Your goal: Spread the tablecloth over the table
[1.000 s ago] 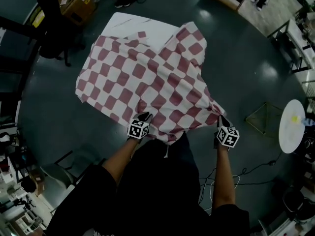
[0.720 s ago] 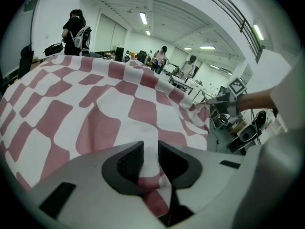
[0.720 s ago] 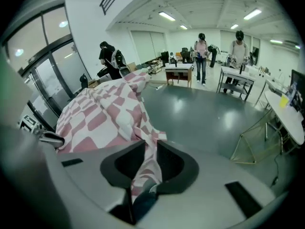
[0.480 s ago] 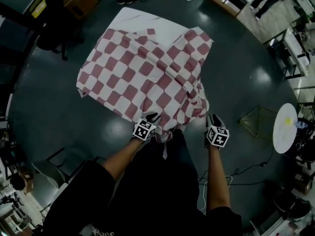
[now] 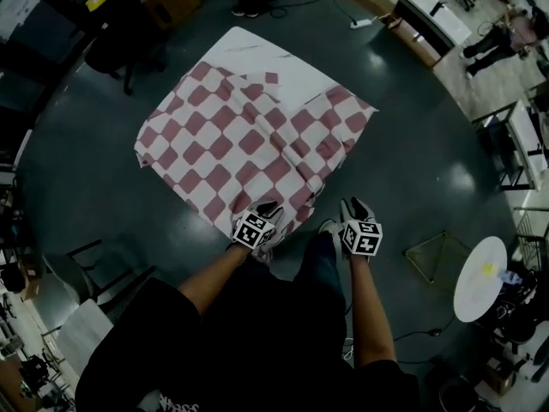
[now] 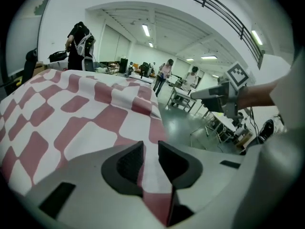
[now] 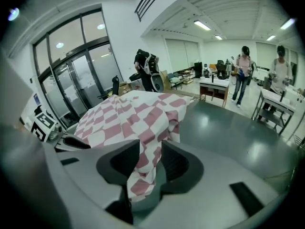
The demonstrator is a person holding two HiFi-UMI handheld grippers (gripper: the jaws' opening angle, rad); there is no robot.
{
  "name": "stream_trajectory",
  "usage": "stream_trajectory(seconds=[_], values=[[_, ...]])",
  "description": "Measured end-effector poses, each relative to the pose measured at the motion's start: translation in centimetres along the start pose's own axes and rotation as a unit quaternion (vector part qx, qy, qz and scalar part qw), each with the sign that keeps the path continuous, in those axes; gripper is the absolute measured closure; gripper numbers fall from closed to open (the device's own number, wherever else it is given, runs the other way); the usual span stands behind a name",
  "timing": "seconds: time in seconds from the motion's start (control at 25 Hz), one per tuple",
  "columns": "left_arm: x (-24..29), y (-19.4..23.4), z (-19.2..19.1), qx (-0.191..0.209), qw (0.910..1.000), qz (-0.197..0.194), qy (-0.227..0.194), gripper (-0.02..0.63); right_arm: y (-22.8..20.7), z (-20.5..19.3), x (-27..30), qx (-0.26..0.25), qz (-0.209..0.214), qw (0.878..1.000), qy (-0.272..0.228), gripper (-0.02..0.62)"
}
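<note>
Tablecloth (image 5: 240, 144), limp and light, is wanting near-hem grips: left gripper (image 5: 268, 207) is clamping it; right gripper (image 5: 353, 205), jaws just opening, is straddling it.

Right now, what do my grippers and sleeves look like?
The left gripper and right gripper: light grey bodies, black textured pads, each bearing a white cube with black square markers. Black short sleeves. The right gripper's jaws have just been opening, tablecloth between them.

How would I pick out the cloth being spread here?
Look at the dark glossy floor: mid-floor stands a white square table. Draped over most of it lies the red-and-white checked tablecloth, the only patterned thing there, leaving just the far corner bare.
</note>
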State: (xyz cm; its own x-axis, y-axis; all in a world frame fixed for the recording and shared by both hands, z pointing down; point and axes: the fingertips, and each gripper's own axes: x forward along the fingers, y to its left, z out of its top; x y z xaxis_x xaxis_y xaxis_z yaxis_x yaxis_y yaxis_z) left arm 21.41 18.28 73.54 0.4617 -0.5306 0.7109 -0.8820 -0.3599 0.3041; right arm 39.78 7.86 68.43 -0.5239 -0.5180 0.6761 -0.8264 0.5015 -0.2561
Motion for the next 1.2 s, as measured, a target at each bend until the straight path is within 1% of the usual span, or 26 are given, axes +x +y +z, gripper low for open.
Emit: stream_trajectory(seconds=[0.12,0.24,0.36,0.52,0.68,0.84,0.92,1.04,1.12,1.2], values=[[2.0,0.3,2.4,-0.029,0.9987,0.04,-0.007,0.512,-3.8,3.5,3.6,-0.018,0.037,0.999,0.014,0.44],[3.2,0.4,4.8,-0.05,0.9953,0.079,-0.021,0.509,-5.9,6.7,7.2,-0.059,0.079,0.994,0.037,0.44],[4.5,0.8,7.3,-0.082,0.9898,0.107,-0.044,0.509,-6.4,9.6,9.8,-0.106,0.111,0.987,0.048,0.44],[5.8,1.5,9.9,-0.113,0.9837,0.122,-0.069,0.508,-5.5,11.7,11.7,-0.132,0.132,0.981,0.054,0.44],[6.6,2.0,11.6,-0.134,0.9803,0.118,-0.086,0.506,-5.0,12.7,12.8,-0.148,0.135,0.977,0.069,0.44],[6.7,3.0,11.7,-0.163,0.9764,0.105,-0.096,0.505,-4.9,13.0,13.2,-0.173,0.116,0.974,0.088,0.44],[7.0,3.2,12.0,-0.164,0.9775,0.094,-0.094,0.505,-5.1,13.5,13.5,-0.175,0.108,0.974,0.093,0.44],[7.5,3.7,13.0,-0.153,0.9811,0.082,-0.087,0.505,-5.5,14.8,14.7,-0.178,0.098,0.974,0.099,0.44],[7.8,3.5,14.1,-0.155,0.9806,0.081,-0.088,0.505,-6.2,15.4,15.9,-0.195,0.092,0.97,0.112,0.44],[8.2,3.3,15.2,-0.166,0.9776,0.092,-0.091,0.505,-7.3,15.7,18.1,-0.225,0.089,0.961,0.133,0.44]])
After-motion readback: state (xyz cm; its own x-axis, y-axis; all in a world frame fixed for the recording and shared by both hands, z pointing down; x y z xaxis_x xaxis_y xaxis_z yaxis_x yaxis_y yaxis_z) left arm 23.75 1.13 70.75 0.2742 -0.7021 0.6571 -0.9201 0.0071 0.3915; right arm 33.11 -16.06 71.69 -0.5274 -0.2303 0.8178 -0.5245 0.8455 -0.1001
